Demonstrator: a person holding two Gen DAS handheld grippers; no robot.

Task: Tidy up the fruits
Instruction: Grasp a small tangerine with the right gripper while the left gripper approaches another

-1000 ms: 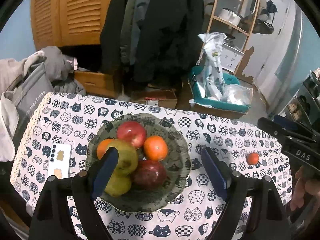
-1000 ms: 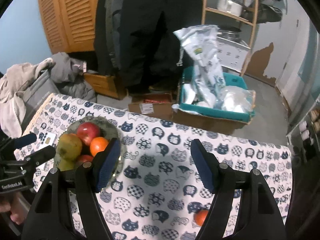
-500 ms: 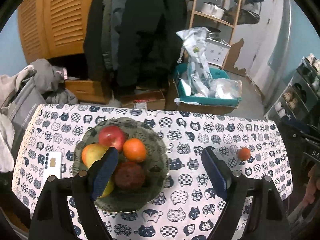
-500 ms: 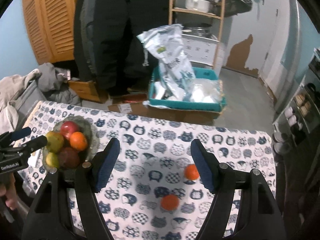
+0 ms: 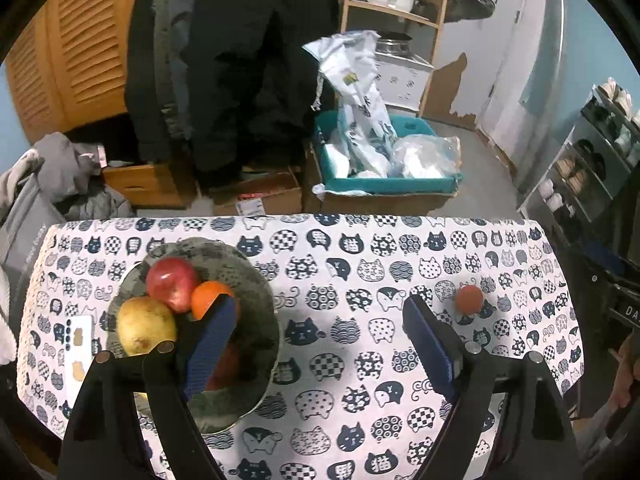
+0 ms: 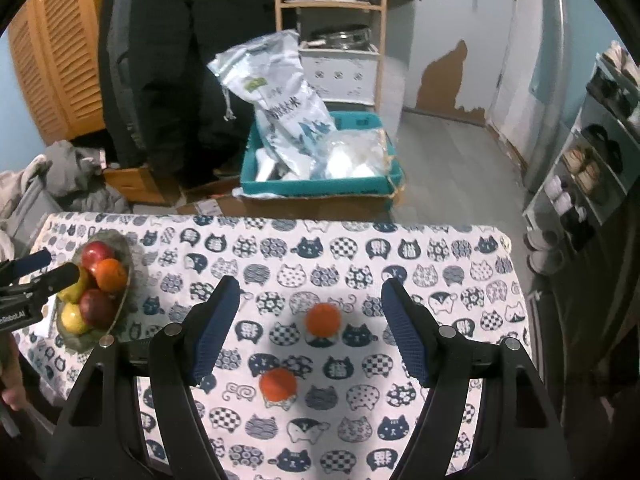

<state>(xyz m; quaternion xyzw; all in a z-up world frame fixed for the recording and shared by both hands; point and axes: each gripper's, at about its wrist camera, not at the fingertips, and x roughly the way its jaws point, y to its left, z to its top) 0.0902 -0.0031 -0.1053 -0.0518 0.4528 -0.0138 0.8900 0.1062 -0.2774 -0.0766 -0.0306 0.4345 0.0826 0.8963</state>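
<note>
While both claws hang over the counter point(image 6: 400, 432) with its white cat-print cloth, neither grips anything. Right claw point(image 6: 308, 336) released, blue pads wide apart; two small round orange tangerines lie loose between them on the cloth, the nearer one point(image 6: 278, 385) left of the farther one point(image 6: 322, 319), apart from each other and from the pads. Left claw point(image 5: 316, 344) also released, bare cloth between its pads, left pad overlapping the grey patterned glass bowl point(image 5: 256, 280) at near left. Bowl holds a red apple point(image 5: 173, 283), an orange point(image 5: 208, 298), a yellow-green pear point(image 5: 146, 330) and a dark red fruit, partly hidden. Beyond the counter's far edge, a teal crate point(image 6: 320, 190) with white bags sits on the floor.
</note>
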